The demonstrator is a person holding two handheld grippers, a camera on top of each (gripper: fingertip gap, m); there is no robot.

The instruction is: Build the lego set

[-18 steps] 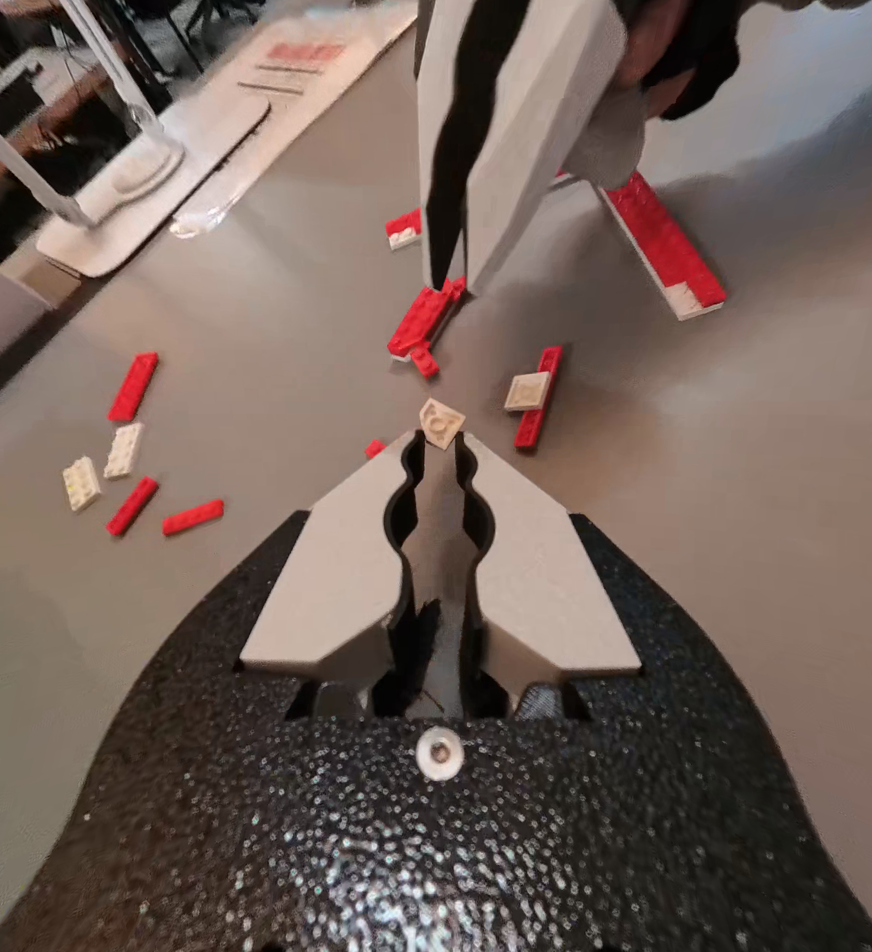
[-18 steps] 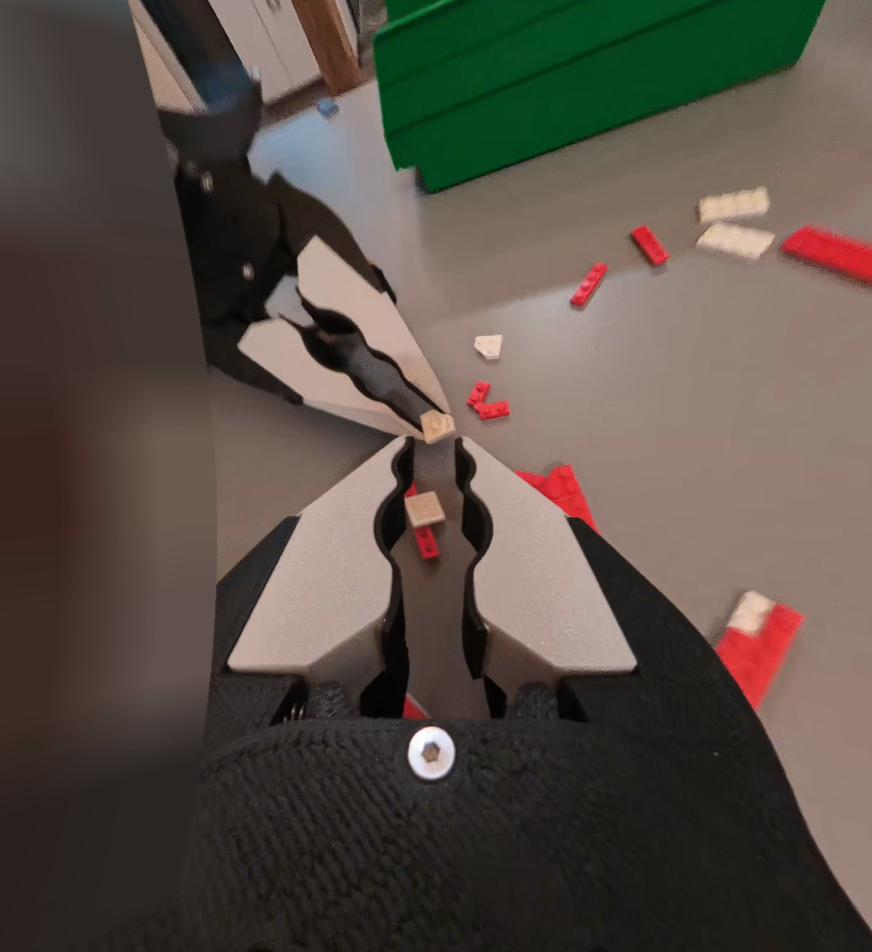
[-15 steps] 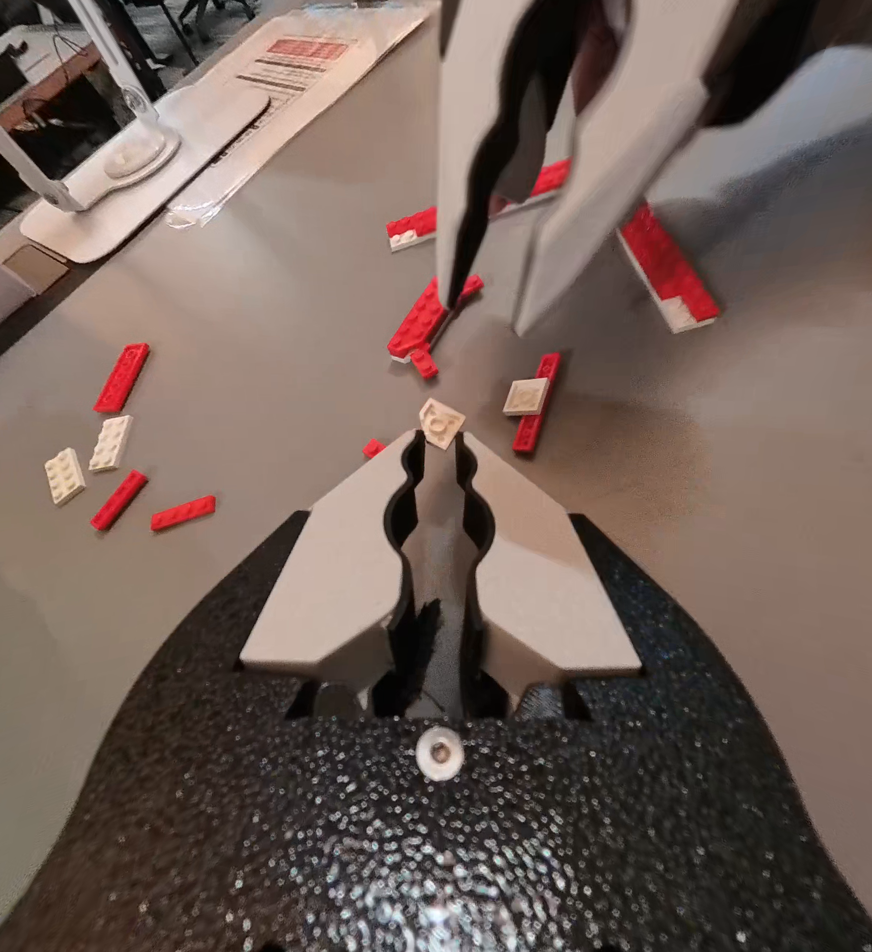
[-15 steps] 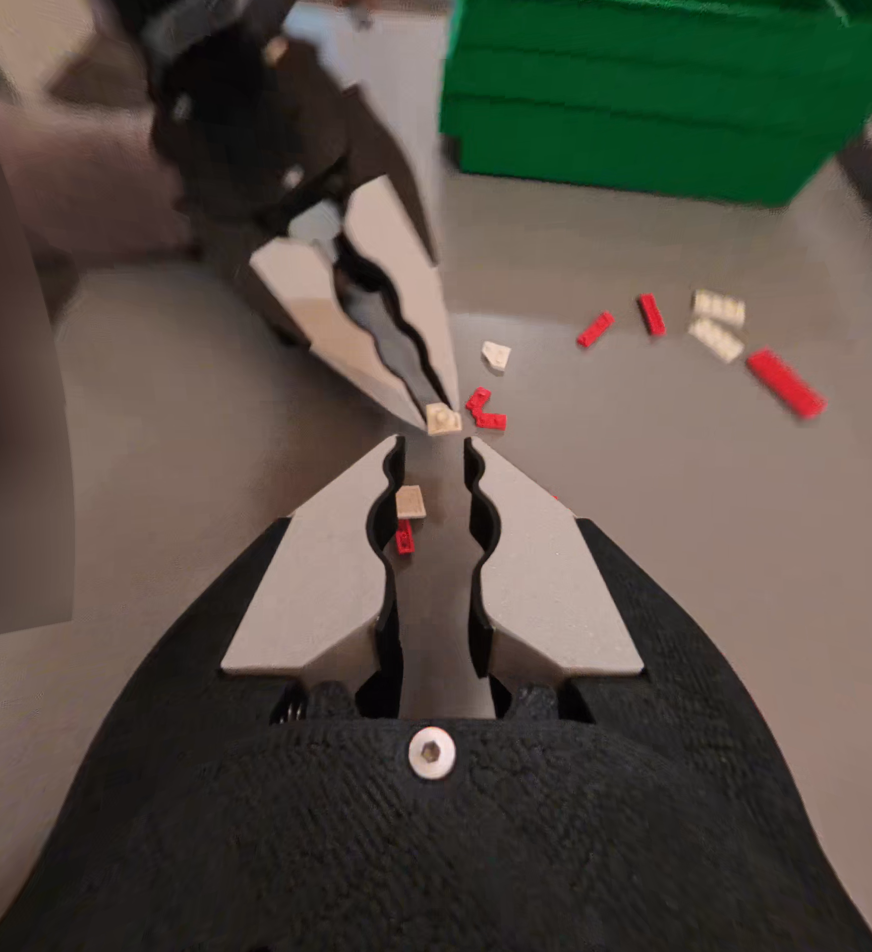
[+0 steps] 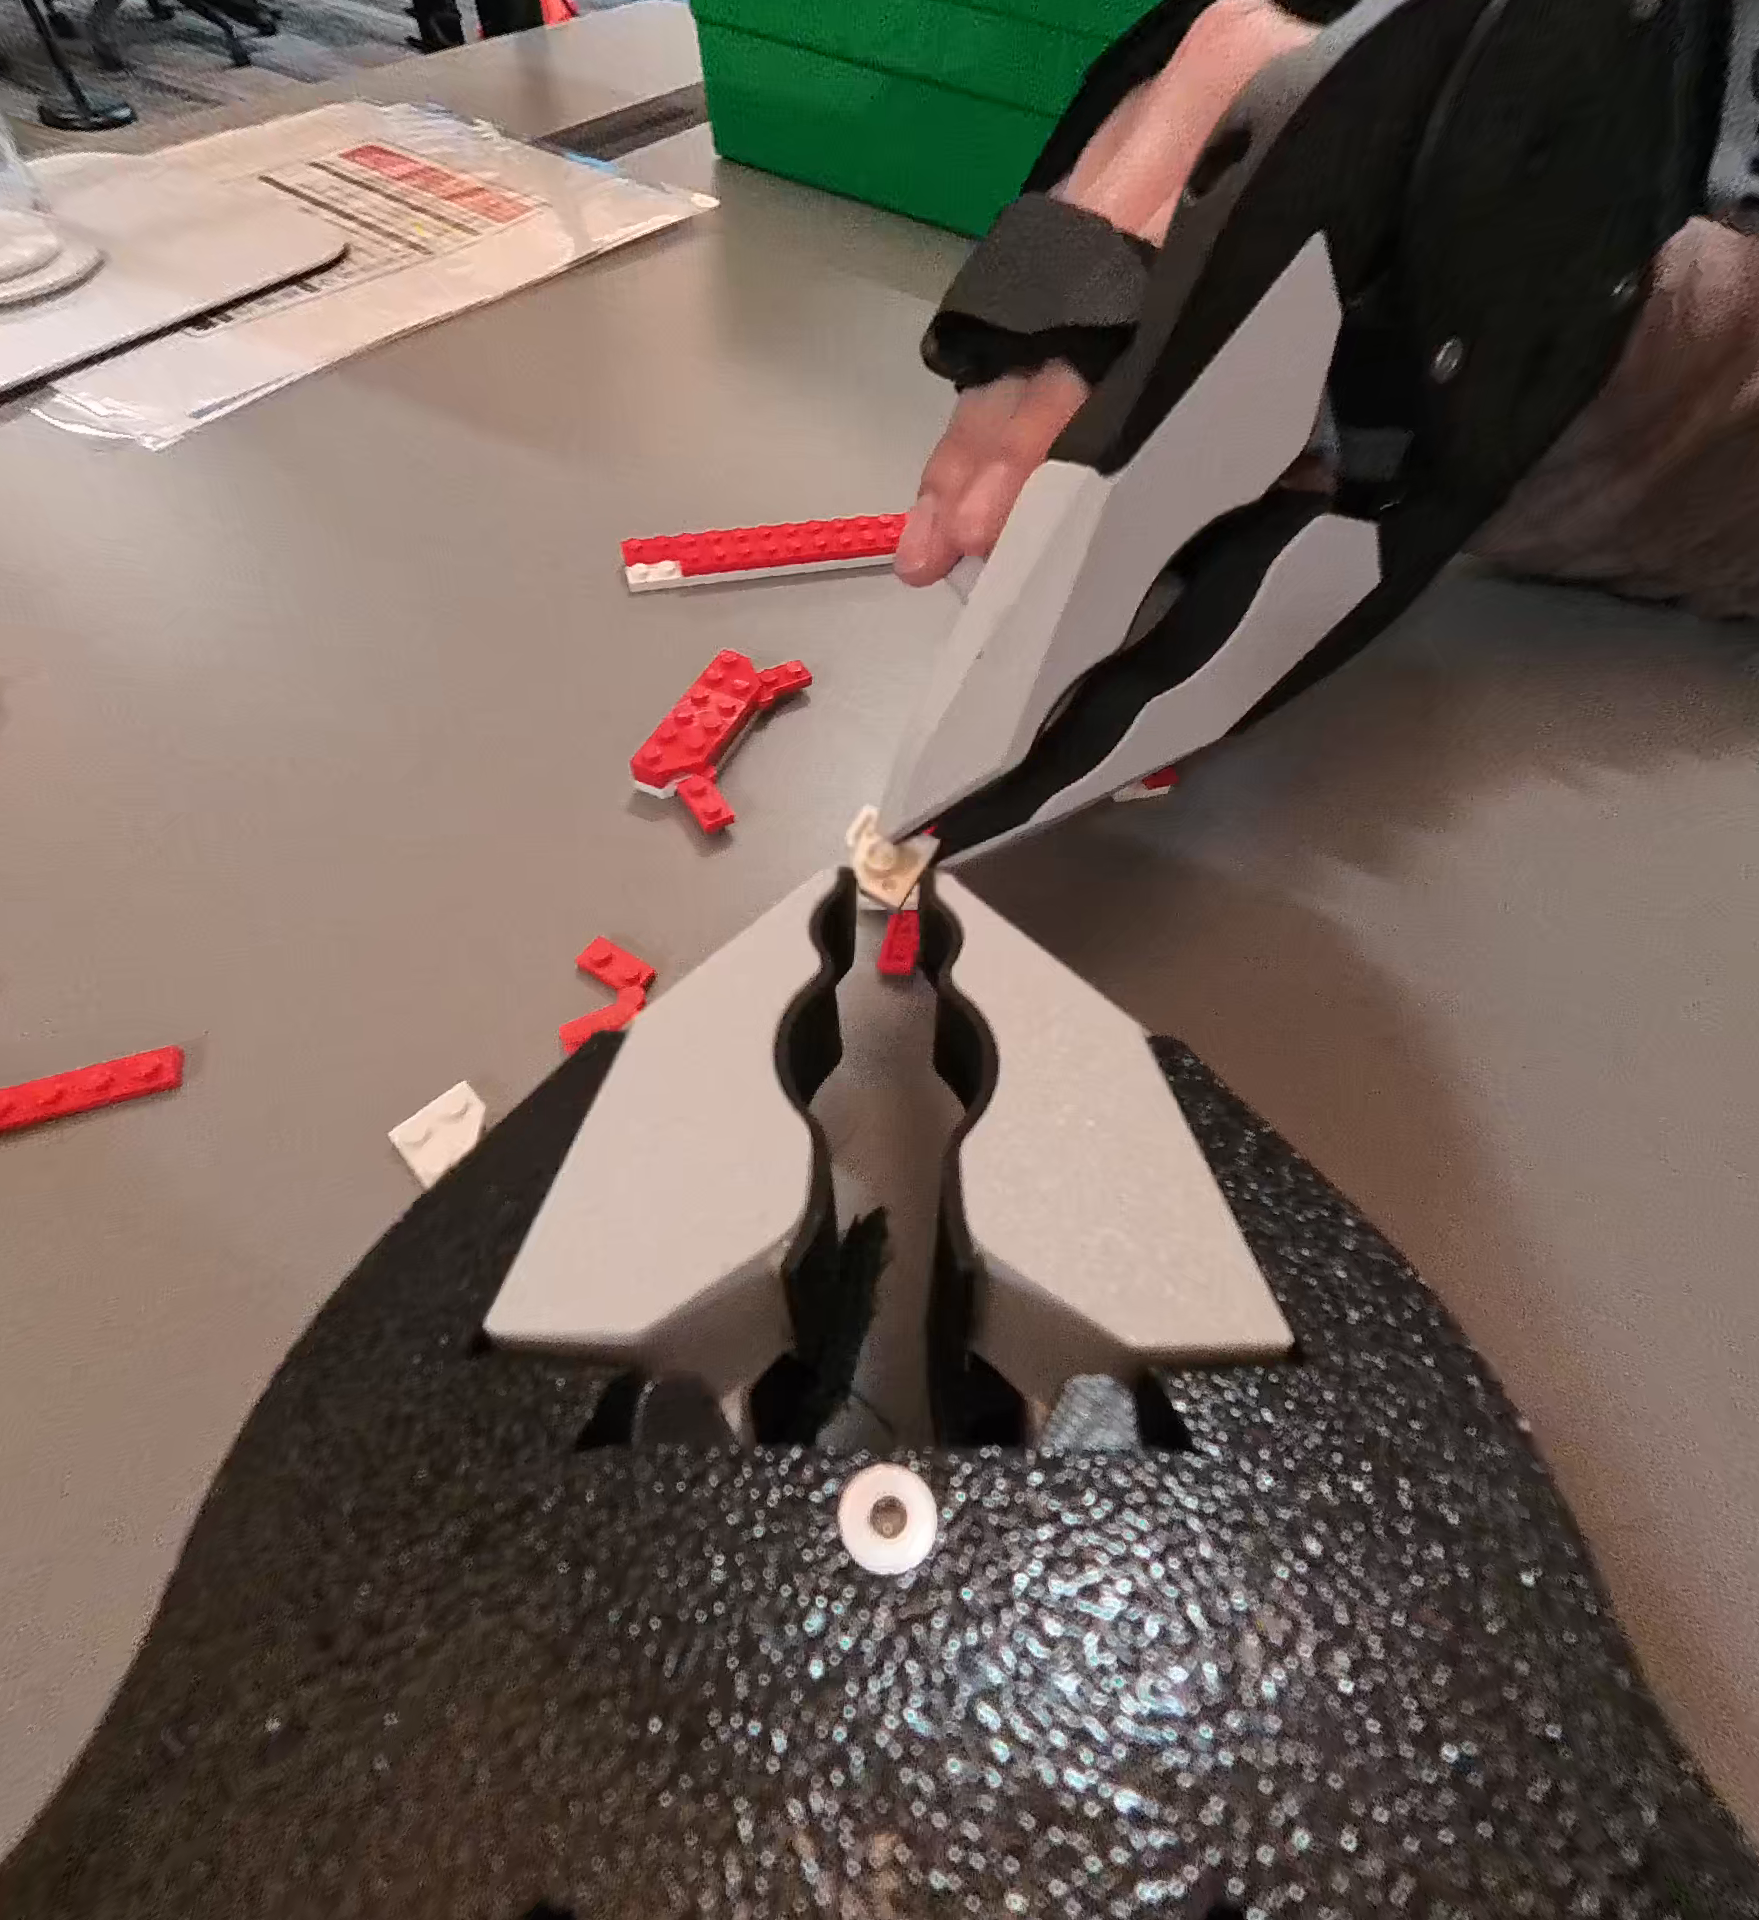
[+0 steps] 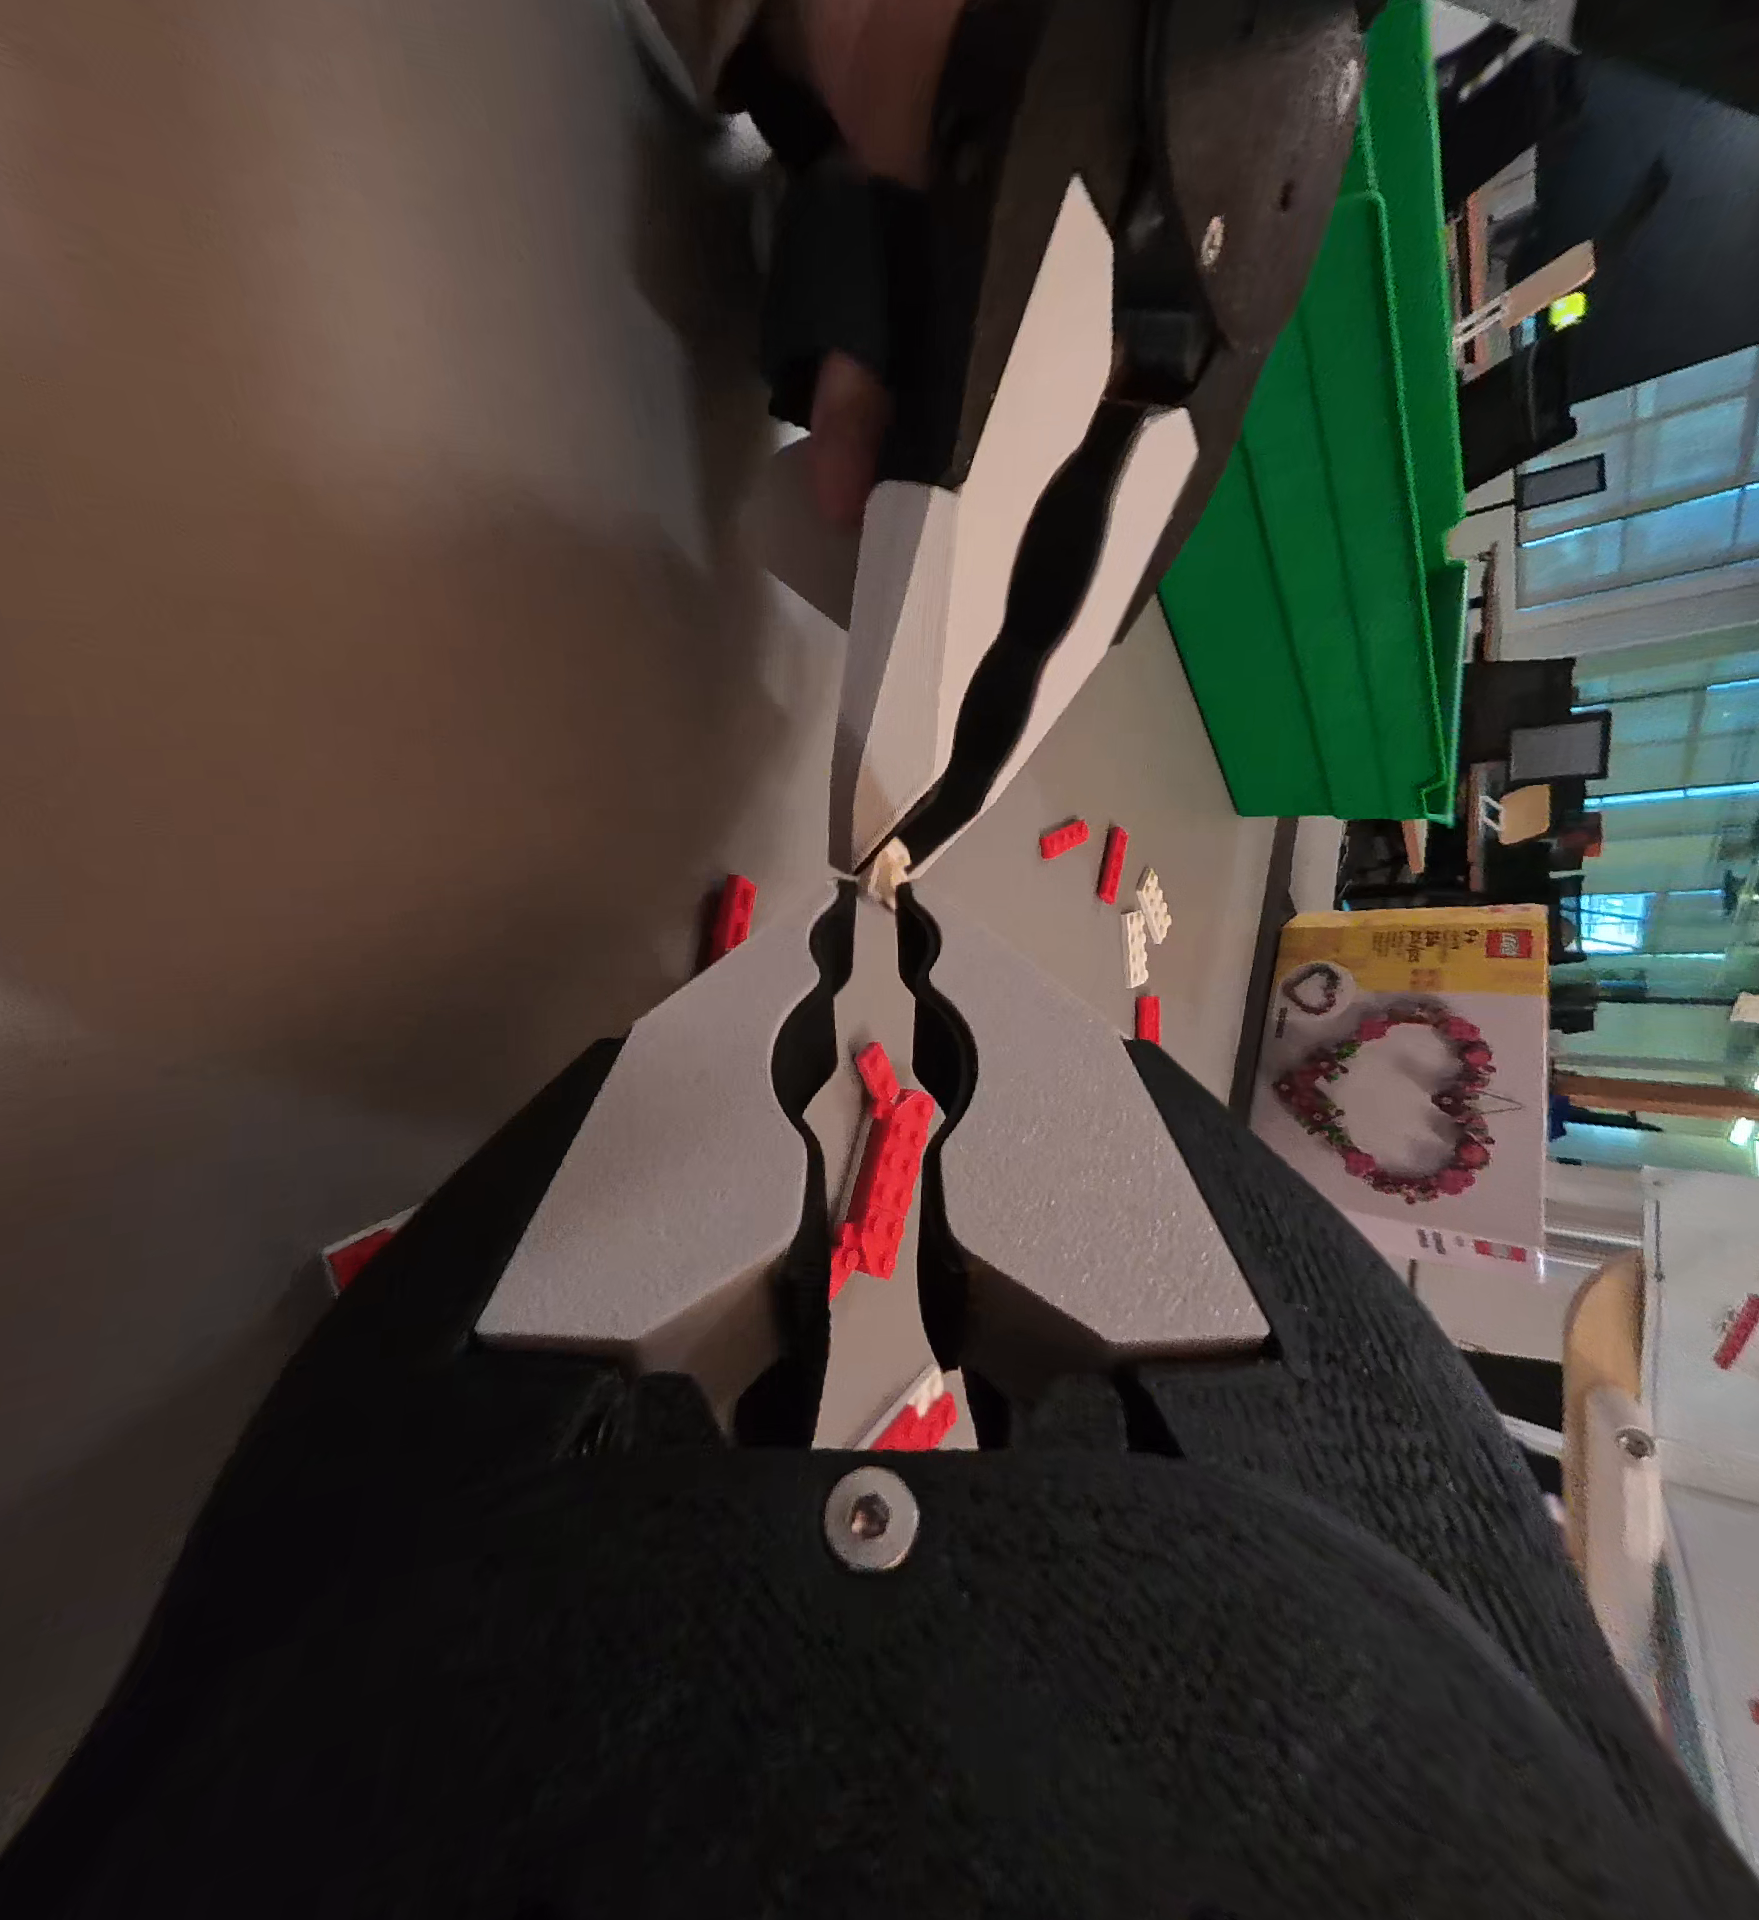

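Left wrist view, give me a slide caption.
Two grey claws meet over a grey table, pinching one small white square Lego plate.

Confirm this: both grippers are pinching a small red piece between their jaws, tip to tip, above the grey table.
Wrong colour. The small piece where the left gripper meets the right gripper is cream-white, not red, as the left wrist view shows. The rest stands: jaws tip to tip above the grey table.

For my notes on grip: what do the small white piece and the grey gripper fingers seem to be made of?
Small white piece: likely hard moulded plastic, smooth with a slight sheen, one round stud. Grey fingers: probably 3D-printed plastic, matte and finely grainy.
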